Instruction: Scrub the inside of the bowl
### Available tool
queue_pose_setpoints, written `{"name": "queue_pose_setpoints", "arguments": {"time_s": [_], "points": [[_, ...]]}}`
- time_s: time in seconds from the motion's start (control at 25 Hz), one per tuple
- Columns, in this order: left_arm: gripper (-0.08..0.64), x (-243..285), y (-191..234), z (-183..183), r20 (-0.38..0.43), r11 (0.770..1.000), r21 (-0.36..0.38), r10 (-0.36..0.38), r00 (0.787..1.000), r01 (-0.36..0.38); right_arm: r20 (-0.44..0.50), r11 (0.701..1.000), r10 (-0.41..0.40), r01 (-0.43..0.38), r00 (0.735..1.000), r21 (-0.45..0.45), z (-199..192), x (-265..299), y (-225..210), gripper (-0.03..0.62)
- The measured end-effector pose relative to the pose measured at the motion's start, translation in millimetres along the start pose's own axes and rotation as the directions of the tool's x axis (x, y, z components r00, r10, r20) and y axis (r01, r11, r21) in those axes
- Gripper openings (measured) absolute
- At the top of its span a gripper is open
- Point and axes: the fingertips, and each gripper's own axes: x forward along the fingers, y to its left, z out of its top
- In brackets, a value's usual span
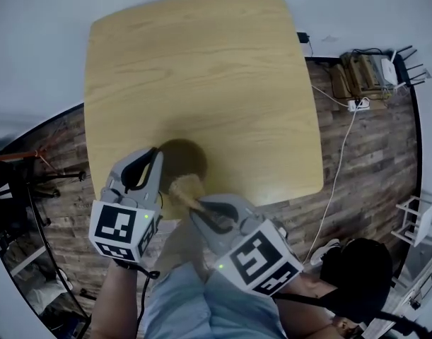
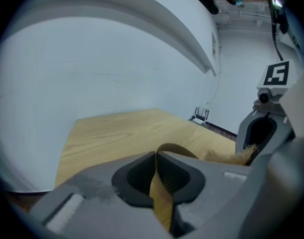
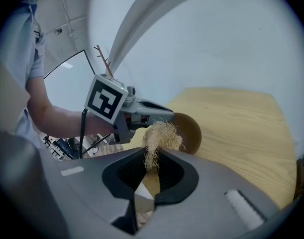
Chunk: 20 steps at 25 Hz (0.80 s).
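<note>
- Where the left gripper (image 2: 157, 169) meets the bowl (image 2: 179, 148), its jaws are shut tight on the thin brown rim, one inside the wall and one outside.
- From the head view, this gripper (image 1: 152, 162) sits on the bowl's (image 1: 184, 157) left side.
- Right gripper (image 3: 151, 166) is clamped on the lower end of a pale, fibrous scrubber (image 3: 161, 136), and the frayed head stands out past the jaw tips.
- That head (image 1: 185, 187) lies at the bowl's near edge, with the right gripper (image 1: 201, 207) just behind it; I cannot tell if fibres touch the wood.
- In the right gripper view, the bowl (image 3: 191, 131) is just beyond the scrubber, and the left gripper (image 3: 164, 114) reaches its rim from the left.
- Bowl rests on a light wooden table (image 1: 201, 69), near the edge closest to the person.
</note>
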Motion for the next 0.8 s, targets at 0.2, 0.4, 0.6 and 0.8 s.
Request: {"name": "queue_pose_setpoints", "arguments": {"time_s": [0.2, 0.4, 0.6, 0.8], "points": [[0.035, -1.0, -14.2, -2.2, -0.008, 0.999, -0.017, -0.034, 0.999, 0.034, 0.027, 0.993, -0.113, 0.114, 0.993, -0.017, 8.0, -7.3, -25.9, 0.044], [0.035, 1.7, -23.1, 1.6, 0.003, 0.997, -0.040, -0.069, 0.998, 0.069, -0.026, 0.979, -0.198, 0.196, 0.980, -0.058, 5.8, 5.8, -46.2, 0.044], [0.035, 2.2, -29.0, 5.0, 0.007, 0.993, -0.052, -0.106, 0.994, 0.106, -0.088, 0.972, -0.225, 0.218, 0.970, -0.084, -0.6, 27.9, -53.7, 0.044], [0.035, 3.2, -31.3, 4.8, 0.006, 0.988, -0.083, -0.129, 0.992, 0.129, -0.112, 0.976, -0.183, 0.167, 0.977, -0.139, 0.4, 47.8, -47.5, 0.043]]}}
